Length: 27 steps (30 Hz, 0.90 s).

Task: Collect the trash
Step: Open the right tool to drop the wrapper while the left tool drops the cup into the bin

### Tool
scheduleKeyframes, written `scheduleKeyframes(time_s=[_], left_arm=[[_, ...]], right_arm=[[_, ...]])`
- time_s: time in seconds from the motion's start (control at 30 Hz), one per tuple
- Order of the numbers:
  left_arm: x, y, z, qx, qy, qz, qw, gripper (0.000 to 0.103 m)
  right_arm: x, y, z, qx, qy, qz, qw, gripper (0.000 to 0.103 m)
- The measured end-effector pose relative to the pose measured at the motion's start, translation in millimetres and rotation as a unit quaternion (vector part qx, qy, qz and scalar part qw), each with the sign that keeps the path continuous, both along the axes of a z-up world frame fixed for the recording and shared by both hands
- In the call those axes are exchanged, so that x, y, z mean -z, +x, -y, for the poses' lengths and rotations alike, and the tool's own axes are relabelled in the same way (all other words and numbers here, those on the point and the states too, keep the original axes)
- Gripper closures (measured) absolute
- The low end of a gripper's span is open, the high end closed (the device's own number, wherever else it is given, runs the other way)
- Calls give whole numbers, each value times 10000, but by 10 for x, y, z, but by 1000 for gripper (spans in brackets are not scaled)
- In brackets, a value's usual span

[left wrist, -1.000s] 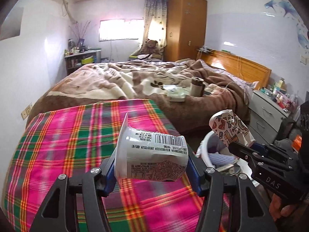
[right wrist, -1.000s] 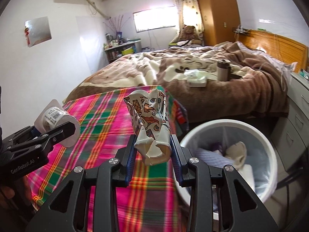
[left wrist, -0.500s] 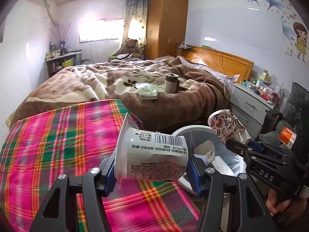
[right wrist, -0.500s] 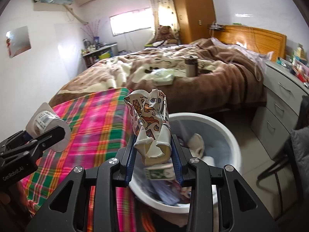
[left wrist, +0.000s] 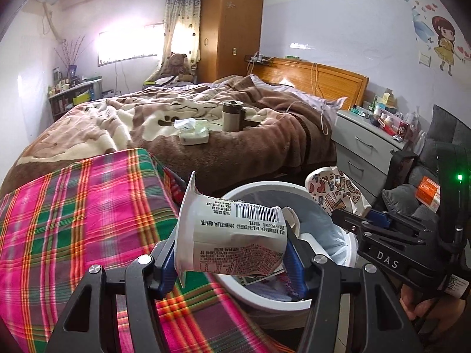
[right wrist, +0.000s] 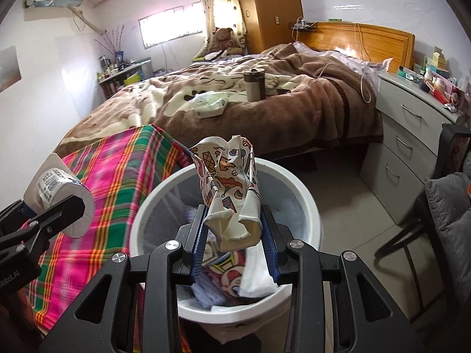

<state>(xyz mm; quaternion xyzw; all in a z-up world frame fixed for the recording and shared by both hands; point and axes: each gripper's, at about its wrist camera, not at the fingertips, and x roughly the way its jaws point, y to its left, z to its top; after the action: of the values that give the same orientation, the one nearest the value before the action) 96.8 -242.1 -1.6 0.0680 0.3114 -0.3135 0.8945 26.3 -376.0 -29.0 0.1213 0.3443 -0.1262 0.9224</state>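
My left gripper (left wrist: 232, 261) is shut on a crushed white yogurt cup (left wrist: 232, 235) with a barcode, held at the near rim of a white trash bin (left wrist: 259, 188). My right gripper (right wrist: 234, 241) is shut on a crumpled patterned paper cup (right wrist: 229, 188), held above the open bin (right wrist: 303, 188), which holds paper and wrappers. The right gripper and its cup (left wrist: 335, 191) show at the right of the left wrist view. The left gripper's cup (right wrist: 56, 188) shows at the left of the right wrist view.
A pink and green plaid cloth (left wrist: 73, 220) covers the surface left of the bin. Behind is a bed with a brown blanket (left wrist: 235, 123), a tumbler (left wrist: 232, 116) and a tissue pack (left wrist: 192, 132). A grey drawer unit (right wrist: 412, 135) and a dark chair (right wrist: 441, 206) stand to the right.
Both grippers moved right, off the plaid cloth toward the bin. The paper cup is now over the bin's opening and the yogurt cup is at its near rim.
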Motion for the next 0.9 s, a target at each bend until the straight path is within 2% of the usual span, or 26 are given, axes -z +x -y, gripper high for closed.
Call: scheduleKeyframes(time_s=[0.37,0.4,0.5,0.53,0.9], left_arm=[[165,34,273,127,101,-224,9996,42],[173,27,284,115,107,-206,9997,41],[181,23,327,209,59,-246,9995,36],[184,21,334,243,31,-265,9993,36],[155,-33,260,205,-86,-296,9993,31]], right_arm=[[207,97,211,-44,130,-439,9989,65],[215,92,213,-35,104,-474,9988,64],[208,83,255,-6,101,-451,9989,40],[202,83,262,15,108,-441,9990,39],[126,-5,270,125,120,-299,9994,39]])
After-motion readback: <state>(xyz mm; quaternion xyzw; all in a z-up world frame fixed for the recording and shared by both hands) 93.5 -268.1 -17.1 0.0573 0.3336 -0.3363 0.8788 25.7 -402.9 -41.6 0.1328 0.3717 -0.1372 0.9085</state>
